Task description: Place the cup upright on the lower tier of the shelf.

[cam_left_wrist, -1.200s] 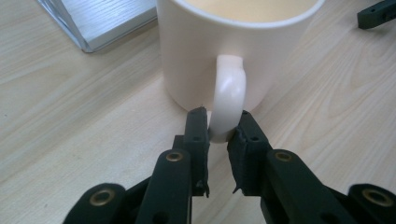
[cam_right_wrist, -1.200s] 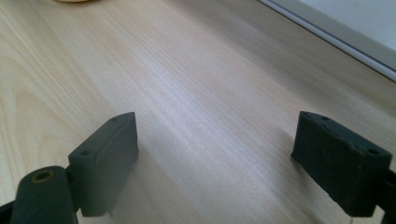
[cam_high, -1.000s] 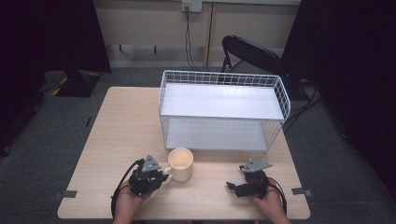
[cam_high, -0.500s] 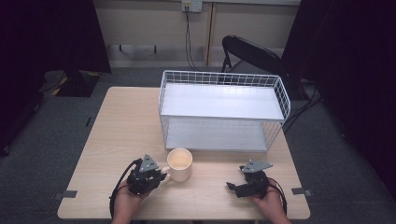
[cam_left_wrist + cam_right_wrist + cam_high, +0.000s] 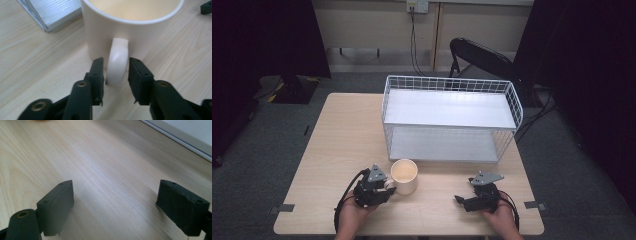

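A cream mug point(image 5: 404, 175) stands upright on the wooden table point(image 5: 342, 135), near its front edge. My left gripper point(image 5: 388, 186) lies on the table just left of it. In the left gripper view the jaws straddle the mug's handle point(image 5: 117, 62). They have just been opening, and a thin gap shows between the pads and the handle, so my left gripper point(image 5: 115, 72) is open around it. My right gripper point(image 5: 460, 200) rests at the front right and points left. Its jaws stand wide open over bare wood point(image 5: 115, 200).
A white wire rack point(image 5: 447, 81) with two shelves stands at the back of the table behind the mug. A corner of its lower shelf point(image 5: 50, 12) shows in the left gripper view. A black chair point(image 5: 482, 55) stands beyond the table.
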The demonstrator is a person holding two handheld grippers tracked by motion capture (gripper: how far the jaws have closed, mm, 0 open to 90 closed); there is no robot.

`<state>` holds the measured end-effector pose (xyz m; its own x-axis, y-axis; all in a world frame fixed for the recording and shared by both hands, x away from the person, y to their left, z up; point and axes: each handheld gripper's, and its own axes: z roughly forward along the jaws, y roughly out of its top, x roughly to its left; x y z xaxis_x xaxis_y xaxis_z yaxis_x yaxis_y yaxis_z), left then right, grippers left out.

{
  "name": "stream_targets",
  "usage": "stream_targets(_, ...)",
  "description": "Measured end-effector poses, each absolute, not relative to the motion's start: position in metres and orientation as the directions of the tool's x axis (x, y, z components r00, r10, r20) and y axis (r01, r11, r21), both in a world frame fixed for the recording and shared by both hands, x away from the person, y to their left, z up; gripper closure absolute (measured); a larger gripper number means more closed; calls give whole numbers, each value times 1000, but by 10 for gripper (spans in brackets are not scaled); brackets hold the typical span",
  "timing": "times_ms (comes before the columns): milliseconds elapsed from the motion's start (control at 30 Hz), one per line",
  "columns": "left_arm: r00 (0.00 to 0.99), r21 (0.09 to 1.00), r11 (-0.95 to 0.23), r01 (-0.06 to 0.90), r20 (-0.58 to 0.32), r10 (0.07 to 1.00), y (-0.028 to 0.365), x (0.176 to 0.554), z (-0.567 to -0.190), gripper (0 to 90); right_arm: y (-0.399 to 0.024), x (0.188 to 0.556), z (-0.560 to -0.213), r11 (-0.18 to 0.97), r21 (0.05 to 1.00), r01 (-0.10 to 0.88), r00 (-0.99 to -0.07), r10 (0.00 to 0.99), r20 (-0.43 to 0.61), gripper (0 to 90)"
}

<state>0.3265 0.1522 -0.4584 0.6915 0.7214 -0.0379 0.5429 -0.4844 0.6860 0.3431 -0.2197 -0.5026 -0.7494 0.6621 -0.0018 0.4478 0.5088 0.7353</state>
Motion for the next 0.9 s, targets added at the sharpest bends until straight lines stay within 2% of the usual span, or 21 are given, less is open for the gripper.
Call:
stream_targets(67, 702, 676, -503, 538, -30, 711, 152, 328, -458, 780, -220, 343, -503, 509, 735, 448, -749, 662, -2, 136)
stream_targets(133, 704, 675, -509, 535, -24, 709, 150, 328, -458, 792, -220, 343, -503, 509, 735, 448, -749, 662, -1, 136)
stream_targets(400, 690, 689, -509, 516, 16, 723, 152, 329, -453, 802, -220, 343, -503, 509, 735, 448, -749, 662, -2, 136)
stream_targets(900, 666, 715, -481, 507, 28, 745, 155, 327, -444, 803, -220, 343, -503, 509, 735, 448, -749, 662, -2, 136)
